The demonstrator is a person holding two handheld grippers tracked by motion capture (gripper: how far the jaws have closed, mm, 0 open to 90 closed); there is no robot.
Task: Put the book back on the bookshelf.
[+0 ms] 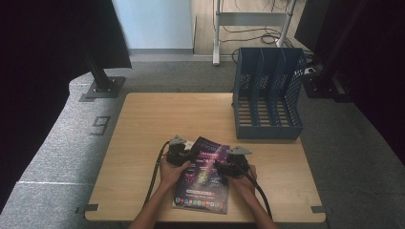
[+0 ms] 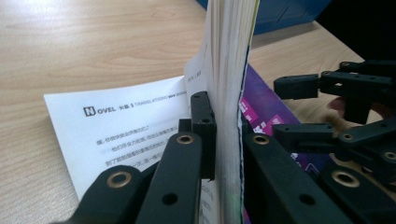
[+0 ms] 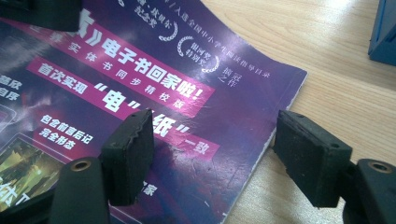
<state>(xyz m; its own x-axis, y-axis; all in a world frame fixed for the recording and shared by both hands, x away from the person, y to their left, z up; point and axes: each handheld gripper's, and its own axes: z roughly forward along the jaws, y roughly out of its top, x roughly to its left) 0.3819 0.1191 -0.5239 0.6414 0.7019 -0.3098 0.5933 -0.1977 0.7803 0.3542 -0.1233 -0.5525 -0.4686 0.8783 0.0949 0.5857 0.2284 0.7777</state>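
A purple magazine [image 1: 203, 183] lies near the table's front edge with its left part lifted. My left gripper [image 1: 192, 153] is shut on that lifted stack of pages [image 2: 229, 93], which stands upright between its jaws [image 2: 224, 135]. A white printed page [image 2: 126, 135] lies flat under it. My right gripper [image 1: 218, 167] is open over the magazine's cover [image 3: 187, 93]. One of its pads [image 3: 128, 156] hovers over the cover and the other sits past the right edge, over the wood; the gripper [image 3: 215, 158] holds nothing. It also appears in the left gripper view [image 2: 303, 109].
A blue slotted file rack [image 1: 267, 95] stands at the table's back right, its corner at the edge of the right gripper view [image 3: 385, 32]. The wooden tabletop [image 1: 157, 119] stretches bare to the left and behind. Black stands and cables sit on the floor beyond.
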